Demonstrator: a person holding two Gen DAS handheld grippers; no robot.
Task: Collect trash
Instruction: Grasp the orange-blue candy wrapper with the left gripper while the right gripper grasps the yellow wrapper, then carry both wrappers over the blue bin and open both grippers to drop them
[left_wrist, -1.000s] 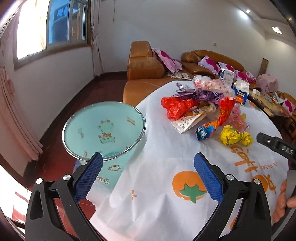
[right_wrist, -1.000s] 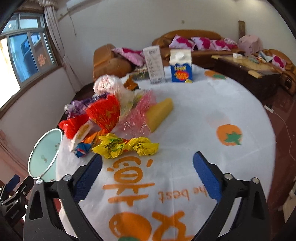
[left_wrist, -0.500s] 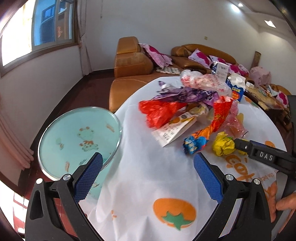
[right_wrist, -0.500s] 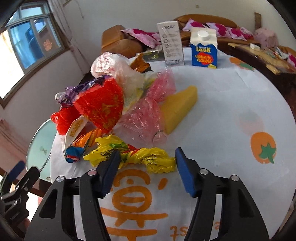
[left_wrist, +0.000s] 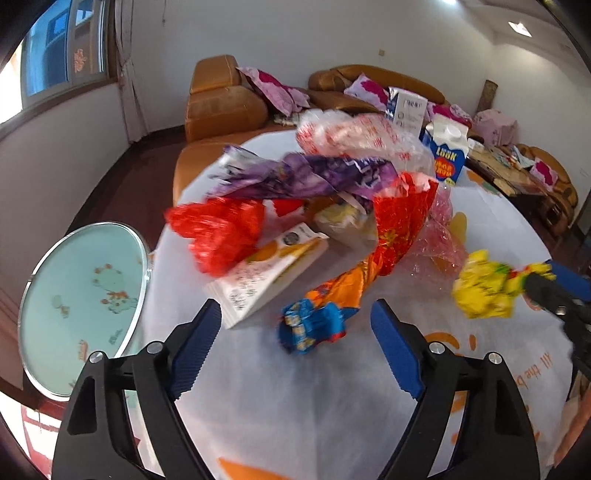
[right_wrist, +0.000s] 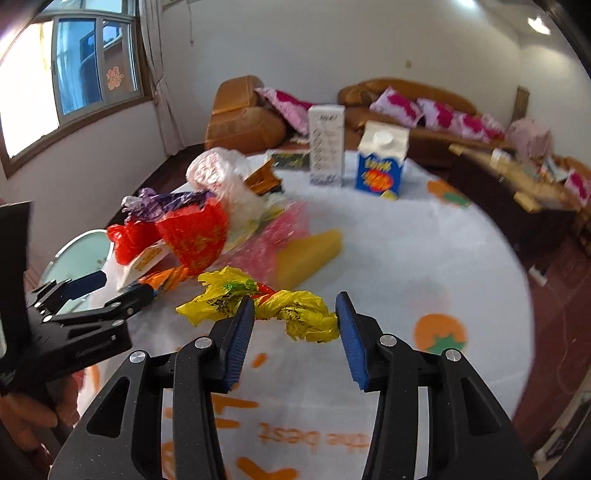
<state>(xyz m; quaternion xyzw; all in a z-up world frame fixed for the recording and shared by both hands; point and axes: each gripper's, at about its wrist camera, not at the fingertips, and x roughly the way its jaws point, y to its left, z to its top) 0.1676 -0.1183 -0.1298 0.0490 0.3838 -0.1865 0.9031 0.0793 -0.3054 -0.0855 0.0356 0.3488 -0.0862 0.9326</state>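
Observation:
A heap of wrappers lies on the round white tablecloth (left_wrist: 295, 406). My left gripper (left_wrist: 295, 321) is open, its fingers either side of a blue and orange wrapper (left_wrist: 321, 314). A white packet (left_wrist: 266, 273) and a red wrapper (left_wrist: 218, 229) lie just beyond. My right gripper (right_wrist: 293, 317) is open around a crumpled yellow wrapper (right_wrist: 295, 310), which also shows in the left wrist view (left_wrist: 484, 291). I cannot tell whether the pads touch it. A pale blue bin (left_wrist: 81, 310) stands off the table's left edge, and also shows in the right wrist view (right_wrist: 79, 254).
A blue milk carton (right_wrist: 380, 166) and a white box (right_wrist: 327, 144) stand at the table's far side. A yellow packet (right_wrist: 306, 254) and pink plastic (right_wrist: 266, 243) lie in the heap. Sofas (right_wrist: 243, 118) and a low table (right_wrist: 517, 184) stand behind.
Both grippers have moved forward to the heap. The left has narrowed and now frames the blue and orange wrapper. The right now frames the yellow wrapper.

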